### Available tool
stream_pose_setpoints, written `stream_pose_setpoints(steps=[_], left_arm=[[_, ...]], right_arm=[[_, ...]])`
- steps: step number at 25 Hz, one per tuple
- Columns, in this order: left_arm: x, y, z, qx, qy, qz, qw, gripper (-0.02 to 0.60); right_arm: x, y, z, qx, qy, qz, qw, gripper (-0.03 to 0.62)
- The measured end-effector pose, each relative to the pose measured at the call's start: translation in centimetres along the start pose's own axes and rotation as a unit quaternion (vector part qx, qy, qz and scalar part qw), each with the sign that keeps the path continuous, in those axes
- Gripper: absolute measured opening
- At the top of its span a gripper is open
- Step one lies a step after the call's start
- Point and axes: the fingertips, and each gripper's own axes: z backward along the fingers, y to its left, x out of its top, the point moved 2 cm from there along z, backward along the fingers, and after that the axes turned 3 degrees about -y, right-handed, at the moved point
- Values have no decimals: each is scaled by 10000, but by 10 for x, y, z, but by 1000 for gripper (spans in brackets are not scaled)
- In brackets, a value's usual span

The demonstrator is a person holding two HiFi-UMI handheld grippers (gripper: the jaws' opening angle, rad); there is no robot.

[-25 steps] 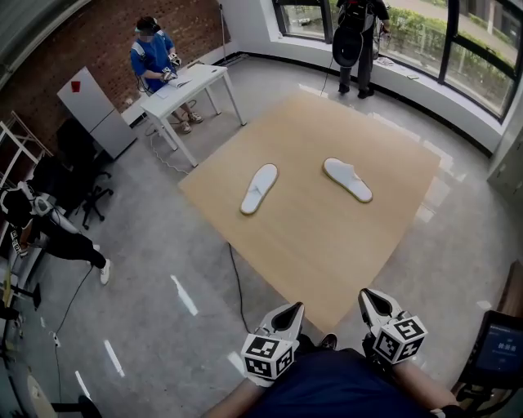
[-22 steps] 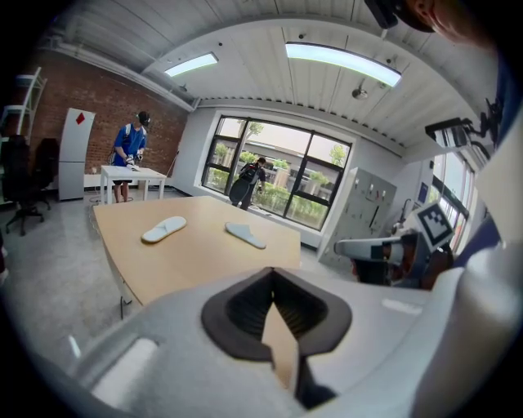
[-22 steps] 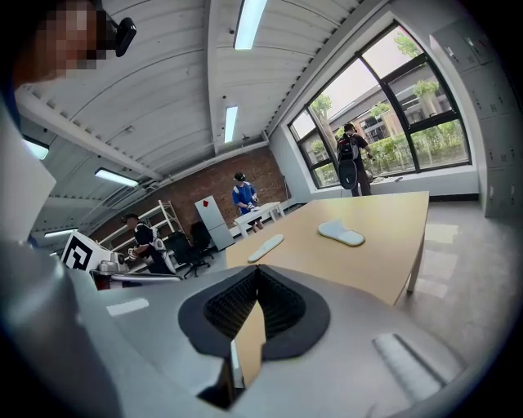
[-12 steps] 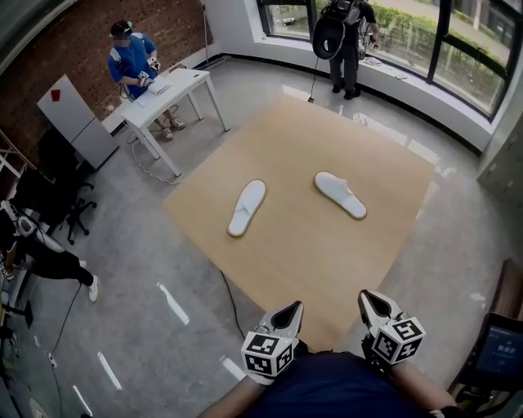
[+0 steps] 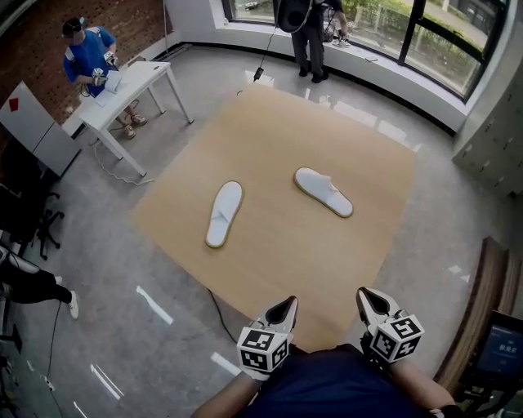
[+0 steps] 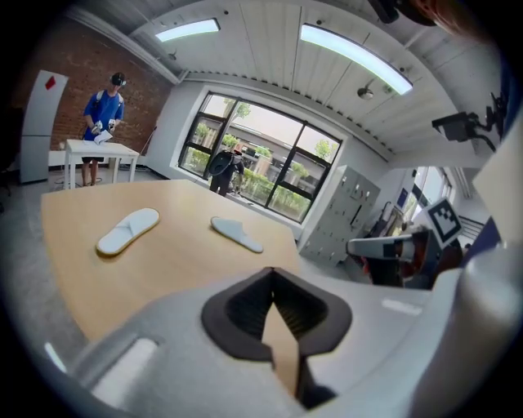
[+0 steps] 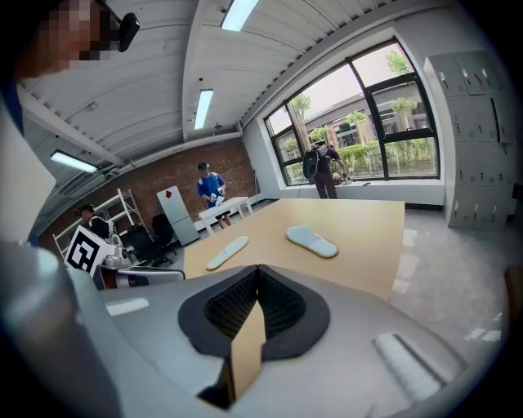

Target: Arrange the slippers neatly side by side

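Two white slippers lie apart on the wooden table (image 5: 286,261). The left slipper (image 5: 224,213) points away and slightly right. The right slipper (image 5: 323,191) lies angled, its length running from upper left to lower right. Both also show in the left gripper view, left slipper (image 6: 128,230) and right slipper (image 6: 237,233), and in the right gripper view, left slipper (image 7: 227,252) and right slipper (image 7: 311,241). My left gripper (image 5: 284,309) and right gripper (image 5: 369,300) hover close to my body at the table's near corner, far from the slippers. Both are shut with nothing between the jaws, the left gripper (image 6: 274,302) and the right gripper (image 7: 260,302) alike.
A white desk (image 5: 131,86) stands at the far left with a person in blue (image 5: 86,57) beside it. Another person (image 5: 309,24) stands by the windows beyond the table. A cable (image 5: 216,306) runs over the grey floor near the table's front corner. Lockers (image 5: 498,139) line the right side.
The head view has shifted: the table and slippers now sit lower and further left in the frame. Both grippers keep their place near my body, still shut.
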Motion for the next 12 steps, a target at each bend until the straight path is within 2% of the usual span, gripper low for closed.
stream_pose_setpoints(steps=[2,4,6,8,9,12], left_arm=[[-1,10,-4,-76,72,57,9999,3],[0,22,-6,-75,117,-50,9999,3],[3,38,-7,72,77,-554,9984,3],[8,56,-11,295,-9,-1127,9932,4],[12,65,-13,392,-51,-1247,9914,4],[29,89,-23,696,-92,-1236,9898,3]], right_arm=[[1,2,-4,-115,77,36,9999,11],[-1,8,-9,-155,170,69,9997,11],[-3,13,-18,-89,246,113,9996,11],[-4,11,-29,-8,293,175,9994,11],[-4,7,-36,12,319,235,9992,11],[-9,-14,-63,74,455,311,9985,11]])
